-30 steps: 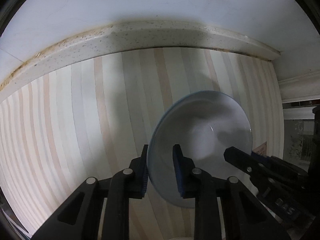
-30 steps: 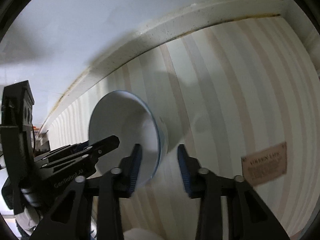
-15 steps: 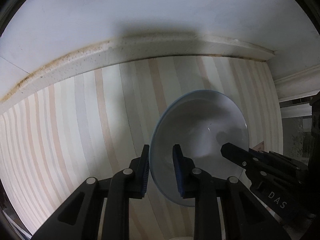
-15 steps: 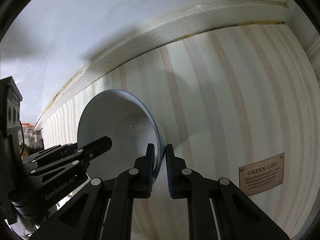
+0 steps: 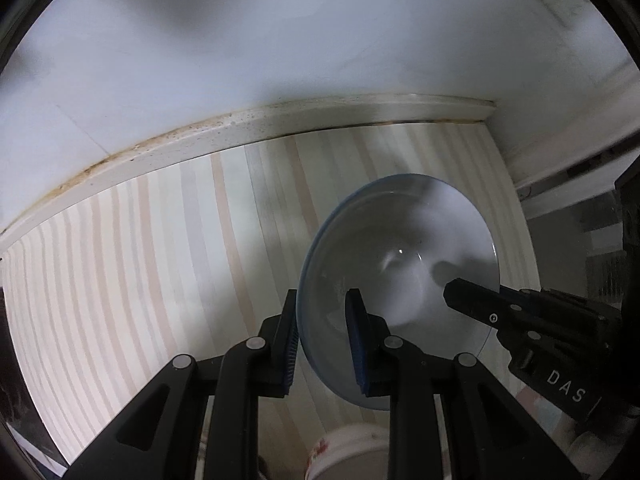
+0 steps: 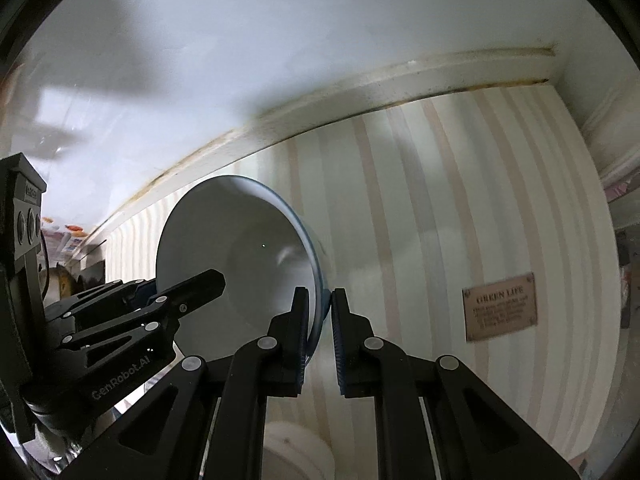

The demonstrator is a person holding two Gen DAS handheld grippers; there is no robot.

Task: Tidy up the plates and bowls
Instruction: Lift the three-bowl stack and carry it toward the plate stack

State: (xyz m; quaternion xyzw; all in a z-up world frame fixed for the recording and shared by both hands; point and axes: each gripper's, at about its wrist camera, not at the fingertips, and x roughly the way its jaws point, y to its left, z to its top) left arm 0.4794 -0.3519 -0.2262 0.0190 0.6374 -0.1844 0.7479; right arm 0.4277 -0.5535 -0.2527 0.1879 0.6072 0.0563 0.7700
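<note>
A white bowl with a blue rim [image 5: 400,264] is held in the air above a striped mat, tilted on its side. My left gripper [image 5: 322,334] straddles its left rim with both pads on it. My right gripper [image 6: 320,336] is shut on the opposite rim of the bowl [image 6: 236,252]. Each gripper shows in the other's view: the right gripper [image 5: 532,328] at the bowl's right edge, the left gripper [image 6: 132,308] at its left edge.
The striped mat [image 5: 140,264] runs back to a stained white wall ledge [image 5: 240,128]. A brown label [image 6: 500,306] lies on the mat at right. A second white bowl [image 5: 348,452] sits below the grippers, also showing in the right wrist view [image 6: 296,452].
My right gripper closed on the bowl's rim. Both grippers lifted the bowl away from the mat, and a second white bowl has come into view below.
</note>
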